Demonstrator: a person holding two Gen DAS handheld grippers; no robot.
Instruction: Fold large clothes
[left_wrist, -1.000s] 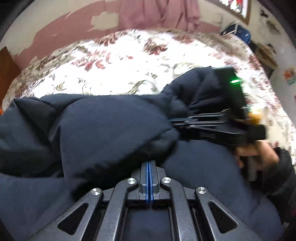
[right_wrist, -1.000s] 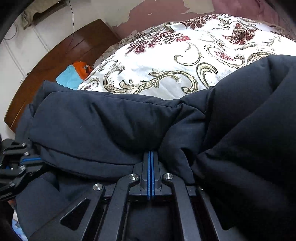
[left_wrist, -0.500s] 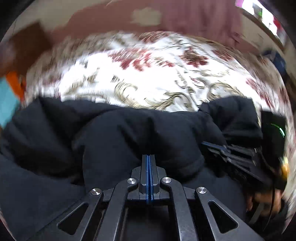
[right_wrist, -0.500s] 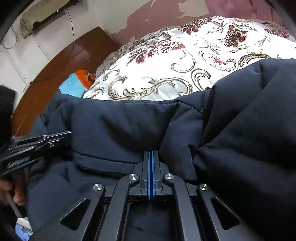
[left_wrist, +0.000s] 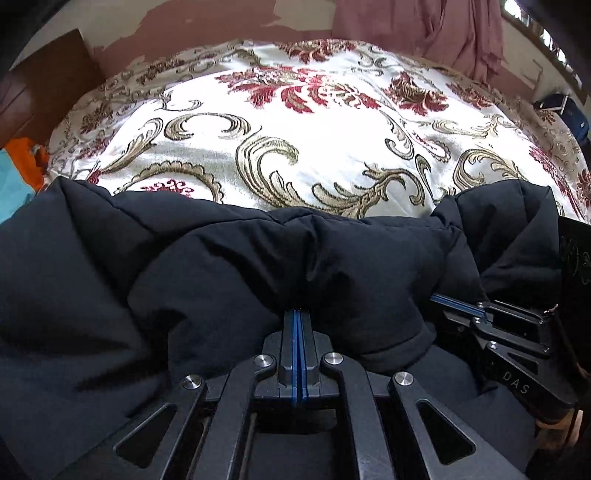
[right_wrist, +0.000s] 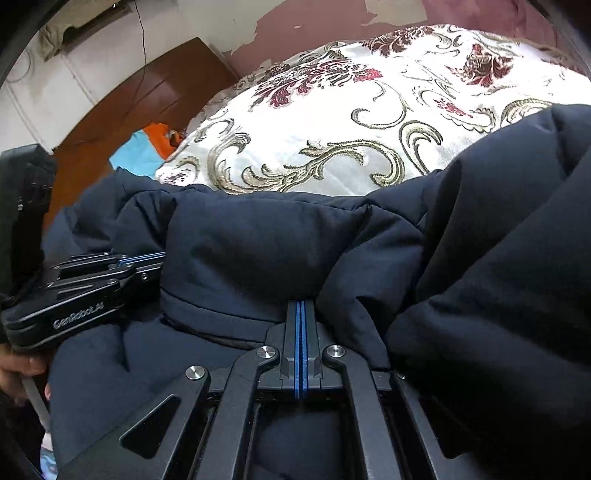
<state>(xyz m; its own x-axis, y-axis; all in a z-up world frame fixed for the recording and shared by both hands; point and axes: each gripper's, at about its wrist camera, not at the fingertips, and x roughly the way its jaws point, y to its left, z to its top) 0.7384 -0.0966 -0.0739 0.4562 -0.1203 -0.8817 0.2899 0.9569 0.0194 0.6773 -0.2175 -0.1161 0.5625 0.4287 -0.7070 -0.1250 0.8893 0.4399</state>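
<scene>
A dark navy padded jacket (left_wrist: 221, 266) lies bunched across the near side of the bed. My left gripper (left_wrist: 298, 312) is shut, its tips buried in a thick fold of the jacket. At the right edge of the left wrist view my right gripper (left_wrist: 439, 297) pinches another fold. In the right wrist view the right gripper (right_wrist: 301, 303) is shut on the jacket (right_wrist: 258, 240) at a seam. The left gripper (right_wrist: 159, 255) comes in from the left, clamped into the fabric, with a hand (right_wrist: 18, 369) below it. Both sets of fingertips are hidden by cloth.
A white bedspread (left_wrist: 314, 147) with red and gold scrolls stretches beyond the jacket. A brown wooden headboard (right_wrist: 129, 99) stands at the left, with orange and blue cloth (right_wrist: 147, 147) beside it. A pink curtain (left_wrist: 424, 29) hangs at the back, and a blue bag (left_wrist: 569, 110) lies at the far right.
My left gripper has swung round and sunk with its fold of jacket, coming up close beside the right gripper. The right gripper has kept its hold and hardly moved.
</scene>
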